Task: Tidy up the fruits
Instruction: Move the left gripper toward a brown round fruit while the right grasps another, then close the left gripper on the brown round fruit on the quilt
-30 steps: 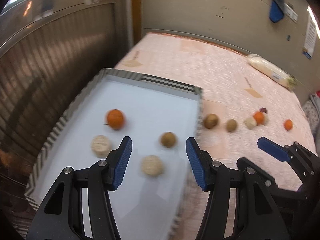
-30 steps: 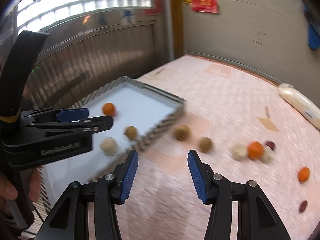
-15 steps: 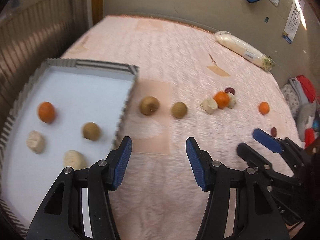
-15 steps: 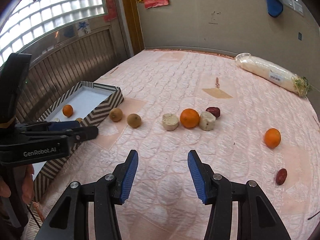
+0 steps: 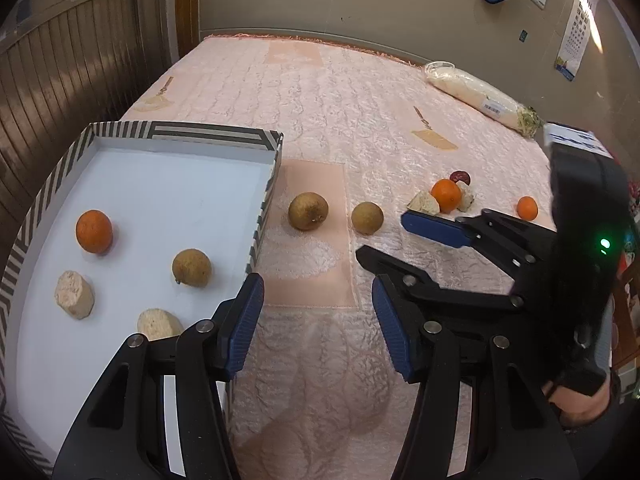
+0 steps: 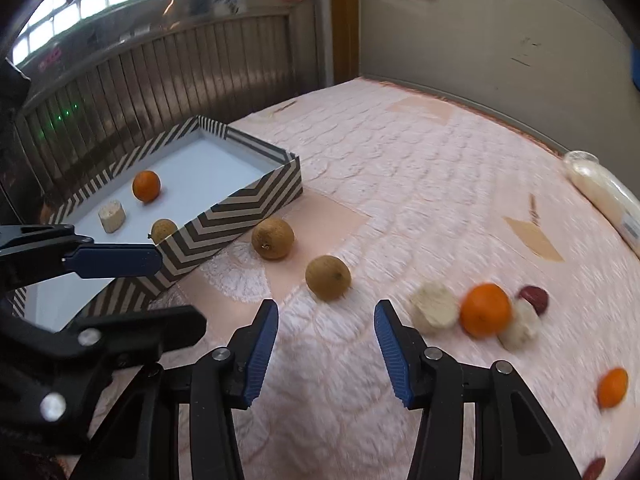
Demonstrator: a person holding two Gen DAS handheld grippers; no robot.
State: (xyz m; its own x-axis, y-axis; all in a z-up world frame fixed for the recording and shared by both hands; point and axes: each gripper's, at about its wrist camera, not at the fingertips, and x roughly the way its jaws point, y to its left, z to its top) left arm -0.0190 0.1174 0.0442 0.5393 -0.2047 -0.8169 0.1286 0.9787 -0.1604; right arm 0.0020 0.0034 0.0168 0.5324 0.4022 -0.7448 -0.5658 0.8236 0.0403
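A striped box [image 5: 180, 132] with a white floor holds an orange [image 5: 94, 231], a brown fruit [image 5: 191, 268] and two pale chunks [image 5: 74, 294]. Two more brown fruits [image 6: 273, 238] [image 6: 328, 278] lie on the pink bedspread just outside it. Further right sit an orange [image 6: 485, 310], pale chunks [image 6: 435, 308], a dark red fruit [image 6: 534, 298] and a small orange [image 6: 612, 387]. My left gripper [image 5: 316, 284] hangs open over the bedspread beside the box's near corner. My right gripper [image 6: 326, 306] is just short of the nearer brown fruit, its jaws closing a little with nothing between them.
A wrapped white vegetable [image 5: 480, 100] lies at the far right of the bed. A slatted wooden panel [image 5: 60, 80] runs along the left behind the box, and a plain wall closes the far end. A hand [image 5: 580, 404] holds the right gripper.
My left gripper moved off the box to the bedspread beside it, then held still. My right gripper came down and leftward, close to the two brown fruits.
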